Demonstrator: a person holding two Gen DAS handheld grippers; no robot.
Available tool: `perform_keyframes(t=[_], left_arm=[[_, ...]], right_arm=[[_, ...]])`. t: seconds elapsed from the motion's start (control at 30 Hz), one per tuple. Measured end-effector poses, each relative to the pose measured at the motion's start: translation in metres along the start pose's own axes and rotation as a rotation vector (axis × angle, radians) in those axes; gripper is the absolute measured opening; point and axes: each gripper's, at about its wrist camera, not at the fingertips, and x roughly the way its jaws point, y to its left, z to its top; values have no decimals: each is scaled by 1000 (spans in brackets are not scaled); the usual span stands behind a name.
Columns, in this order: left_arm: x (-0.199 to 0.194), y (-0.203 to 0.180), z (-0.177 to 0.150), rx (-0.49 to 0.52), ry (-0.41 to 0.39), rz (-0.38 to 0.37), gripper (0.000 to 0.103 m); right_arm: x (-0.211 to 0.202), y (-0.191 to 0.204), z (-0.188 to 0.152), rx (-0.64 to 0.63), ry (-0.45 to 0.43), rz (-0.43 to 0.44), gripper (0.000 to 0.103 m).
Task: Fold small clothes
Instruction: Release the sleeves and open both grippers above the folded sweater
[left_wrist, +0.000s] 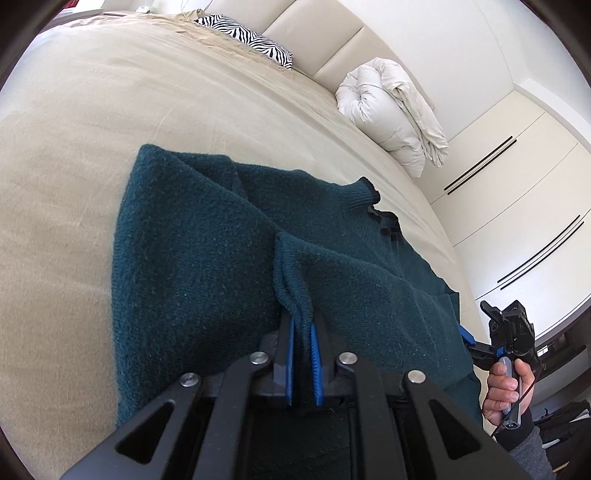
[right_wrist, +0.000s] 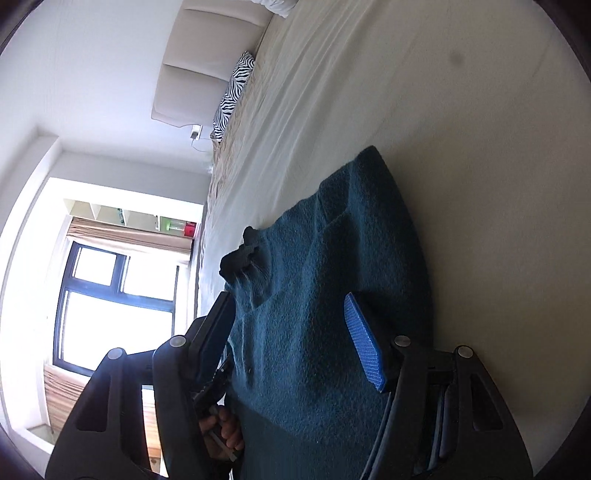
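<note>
A dark teal knitted sweater (left_wrist: 207, 258) lies on the beige bed (left_wrist: 110, 110), its black-trimmed neck (left_wrist: 380, 210) toward the right edge. My left gripper (left_wrist: 303, 325) is shut on a raised fold of the sweater, which is pinched between the blue pads. At the sweater's right edge a hand (left_wrist: 506, 387) holds my right gripper (left_wrist: 476, 321). In the rolled right wrist view, the right gripper (right_wrist: 288, 299) is open, its jaws standing wide on either side of the sweater (right_wrist: 314, 295) below the neck (right_wrist: 240, 254). The face of its blue pad (right_wrist: 364, 343) is bare.
A zebra-print pillow (left_wrist: 251, 37) and a rolled white duvet (left_wrist: 391, 110) rest against the cream headboard. White wardrobe doors (left_wrist: 517, 206) stand right of the bed. A bright window (right_wrist: 110, 306) is on the far side. The bed sheet (right_wrist: 480, 147) stretches beyond the sweater.
</note>
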Motion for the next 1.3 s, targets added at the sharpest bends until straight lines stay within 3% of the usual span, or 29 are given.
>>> perform_keyframes(t=[0.17, 0.33, 0.4, 0.43, 0.5, 0.53, 0.57, 0.67, 0.83, 0.97, 1.17, 1.3], left_arm=[[-1, 1, -1, 0, -1, 0, 13], [-7, 3, 1, -24, 11, -19, 13], [-20, 5, 0, -42, 22, -19, 14], [-29, 4, -3, -57, 20, -14, 19], [-56, 3, -12, -83, 3, -11, 41], [-73, 2, -19, -91, -17, 0, 58], [-91, 1, -27, -95, -42, 1, 66], [-140, 6, -57, -117, -74, 0, 69], [-186, 16, -117, -114, -10, 79, 69], [-216, 22, -158, -127, 24, 111, 69], [-241, 18, -198, -118, 57, 113, 69], [-245, 9, -215, -96, 113, 98, 69]], right_arm=[[-18, -6, -41, -33, 43, 46, 60], [-51, -27, -66, 31, -19, 99, 60], [-74, -35, -77, 72, -52, 82, 60], [-85, -34, -84, 72, -72, 65, 60], [-111, -31, -101, 51, -102, 15, 61], [-123, -29, -112, 34, -111, -11, 62], [-134, -25, -125, 11, -121, -45, 62], [-165, -19, -163, -33, -148, -94, 62], [-204, -14, -222, -64, -202, -178, 62], [-226, -6, -264, -136, -188, -299, 62], [-239, 2, -304, -228, -146, -449, 62], [-243, -1, -319, -213, -132, -482, 62]])
